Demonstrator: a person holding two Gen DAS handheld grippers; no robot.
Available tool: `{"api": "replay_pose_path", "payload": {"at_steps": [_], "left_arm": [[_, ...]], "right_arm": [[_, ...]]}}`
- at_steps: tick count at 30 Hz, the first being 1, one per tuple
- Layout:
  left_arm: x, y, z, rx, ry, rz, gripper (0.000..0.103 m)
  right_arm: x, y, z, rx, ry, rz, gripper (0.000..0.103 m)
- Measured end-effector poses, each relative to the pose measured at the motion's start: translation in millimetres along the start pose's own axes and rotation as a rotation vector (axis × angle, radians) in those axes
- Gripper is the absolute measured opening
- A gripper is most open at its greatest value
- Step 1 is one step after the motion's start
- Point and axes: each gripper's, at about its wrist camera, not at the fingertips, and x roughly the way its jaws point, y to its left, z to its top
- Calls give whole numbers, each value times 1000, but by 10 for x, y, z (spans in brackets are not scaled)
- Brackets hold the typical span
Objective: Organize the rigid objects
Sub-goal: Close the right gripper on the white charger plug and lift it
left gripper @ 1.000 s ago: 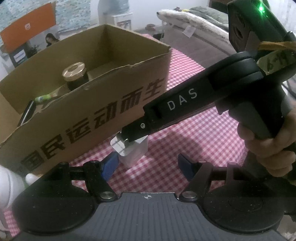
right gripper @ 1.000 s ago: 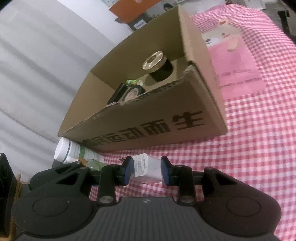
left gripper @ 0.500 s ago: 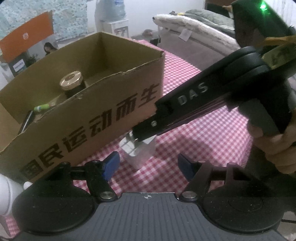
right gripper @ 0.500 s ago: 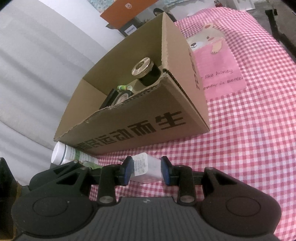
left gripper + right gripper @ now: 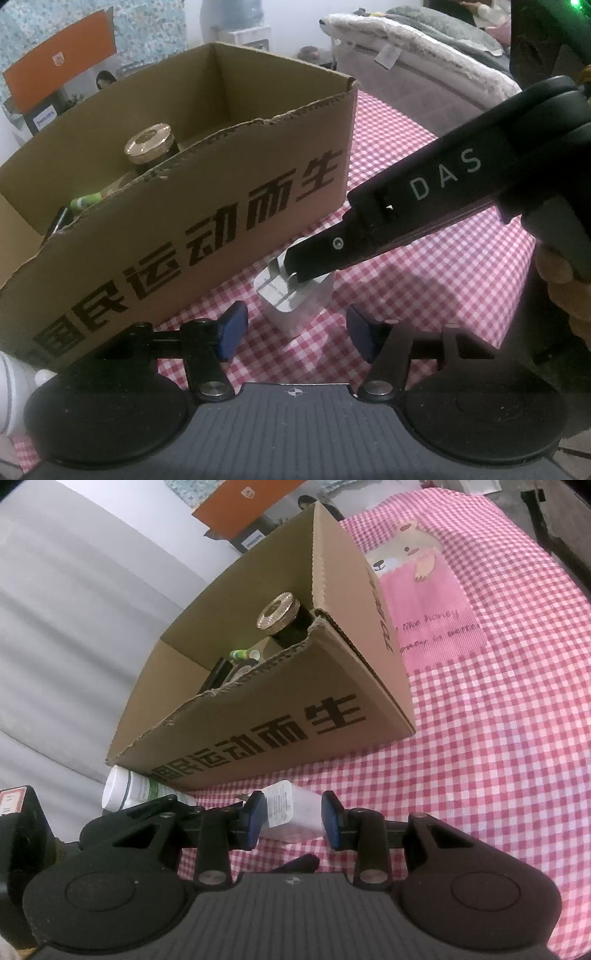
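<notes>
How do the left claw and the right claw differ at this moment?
The right claw has a white charger between its blue pads and appears shut on it; the left claw holds nothing, its pads stand apart, and its jaws have just been closing. The charger lies ahead of the left claw but inside the right claw. Both point downward at the checked cloth, beside the cardboard box.
</notes>
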Motion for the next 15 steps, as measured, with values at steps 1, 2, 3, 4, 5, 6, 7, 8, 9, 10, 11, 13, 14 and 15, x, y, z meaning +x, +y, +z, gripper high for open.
{"api": "replay_pose_path", "payload": {"at_steps": [1, 2, 3, 4, 5, 6, 7, 8, 9, 10, 11, 13, 14, 15], "left_arm": [[7, -3, 1, 1, 1, 0, 59], [14, -9, 5, 1, 2, 0, 58], [21, -15, 10, 1, 4, 0, 57], [28, -20, 15, 0, 4, 1, 56], [37, -24, 21, -1, 5, 3, 55], [44, -31, 26, -2, 5, 3, 52], [52, -38, 29, -3, 6, 4, 50], [60, -43, 35, -4, 8, 8, 48], [69, -48, 39, -4, 8, 14, 45], [77, -51, 42, -4, 9, 18, 45], [85, -50, 46, -4, 9, 20, 43], [91, -43, 46, -3, 10, 28, 40], [92, -35, 46, -6, 10, 26, 39], [93, -28, 47, -10, 9, 25, 39]], "right_arm": [[3, -2, -4, 3, 0, 0, 37], [3, -3, -6, 5, 0, 1, 37], [4, -2, -14, 8, -1, 1, 37], [3, -3, -20, 9, -1, 1, 37], [5, -4, -20, 10, 0, 2, 37], [10, -3, -25, 11, 0, 3, 37], [11, -3, -28, 12, -1, 4, 37], [12, -2, -29, 14, -2, 4, 37], [14, -5, -27, 17, -2, 5, 37], [19, -2, -34, 21, -4, 4, 37], [23, 0, -38, 23, -5, 4, 37], [25, 0, -39, 26, -6, 5, 37], [26, -2, -37, 26, -7, 6, 37], [27, -5, -36, 26, -8, 7, 37]]}}
